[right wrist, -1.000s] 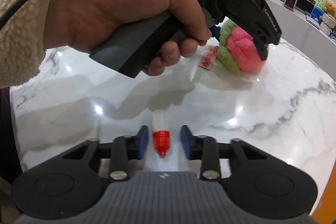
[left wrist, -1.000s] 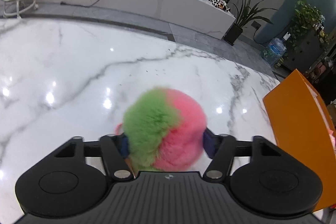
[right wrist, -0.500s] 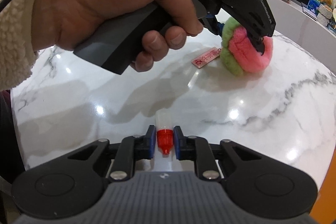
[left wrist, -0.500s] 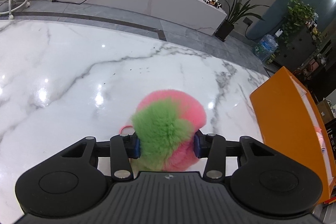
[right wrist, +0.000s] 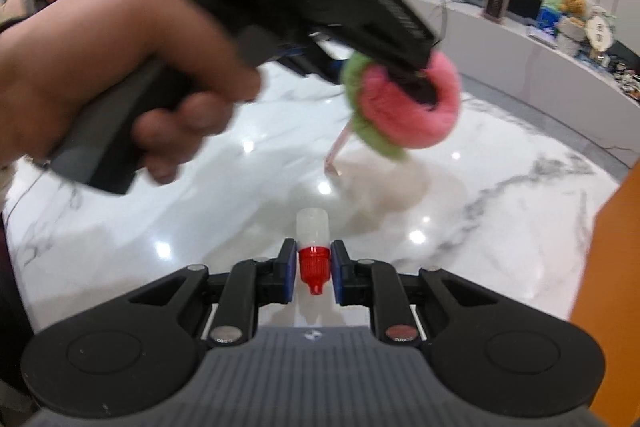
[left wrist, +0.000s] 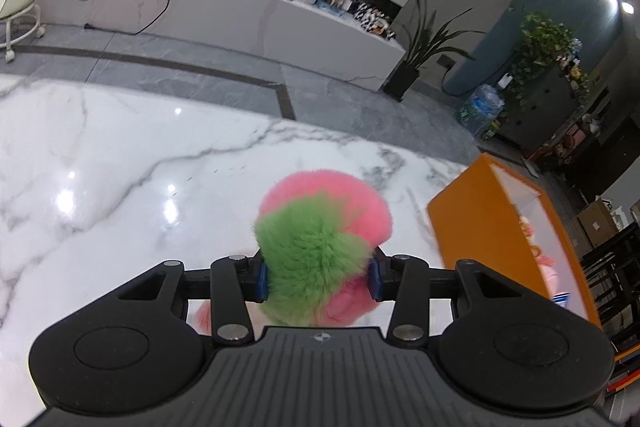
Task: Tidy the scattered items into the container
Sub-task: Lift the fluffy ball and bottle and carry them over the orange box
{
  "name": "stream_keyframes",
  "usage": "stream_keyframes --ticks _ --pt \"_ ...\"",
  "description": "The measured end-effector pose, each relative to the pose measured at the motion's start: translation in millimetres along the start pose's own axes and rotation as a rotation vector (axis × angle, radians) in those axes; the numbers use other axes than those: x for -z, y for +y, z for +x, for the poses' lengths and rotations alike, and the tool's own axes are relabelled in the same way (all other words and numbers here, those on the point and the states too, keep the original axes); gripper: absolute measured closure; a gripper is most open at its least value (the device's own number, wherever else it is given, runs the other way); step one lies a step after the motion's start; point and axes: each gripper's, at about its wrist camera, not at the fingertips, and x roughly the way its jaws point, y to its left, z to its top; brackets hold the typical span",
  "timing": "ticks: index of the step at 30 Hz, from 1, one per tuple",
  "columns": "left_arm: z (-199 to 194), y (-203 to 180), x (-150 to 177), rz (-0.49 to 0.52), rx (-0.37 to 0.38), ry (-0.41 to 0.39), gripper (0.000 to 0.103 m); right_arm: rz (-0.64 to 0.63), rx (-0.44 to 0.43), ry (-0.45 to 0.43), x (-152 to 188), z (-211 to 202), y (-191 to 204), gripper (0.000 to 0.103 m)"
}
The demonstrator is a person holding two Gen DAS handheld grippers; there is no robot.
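My left gripper (left wrist: 318,281) is shut on a fluffy pink and green pompom (left wrist: 320,239), held up above the marble table (left wrist: 120,179). From the right wrist view the same pompom (right wrist: 404,107) hangs in the air with its pink tag dangling below it, and a hand (right wrist: 120,75) grips the left tool. My right gripper (right wrist: 314,269) is shut on a small bottle (right wrist: 313,247) with a red cap and a clear body. The orange container (left wrist: 492,223) stands to the right of the pompom, with something pink inside.
The orange container's wall (right wrist: 608,267) fills the right edge of the right wrist view. Beyond the table's far edge lie grey floor, a white counter (left wrist: 224,11) with clutter, a stool (left wrist: 20,3) and potted plants (left wrist: 420,55).
The left gripper closed on the pompom and lifted it off the table toward the orange container. The right gripper closed on the red-capped bottle.
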Motion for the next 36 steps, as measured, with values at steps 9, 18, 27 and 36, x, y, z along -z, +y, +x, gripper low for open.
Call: stream_keyframes --ticks 9,18,27,36 --pt "-6 -36 -2 0.041 0.033 -0.013 0.053 0.122 0.136 -0.057 2 -39 -41 0.083" --pt "-7 -91 1 0.145 0.074 -0.027 0.053 0.233 0.236 -0.151 7 -83 -86 0.083" --pt "2 -140 10 0.202 0.156 -0.014 0.053 0.329 0.333 -0.202 27 -124 -128 0.083" --pt "16 -179 21 0.248 0.215 -0.001 0.053 0.384 0.419 -0.212 45 -150 -152 0.083"
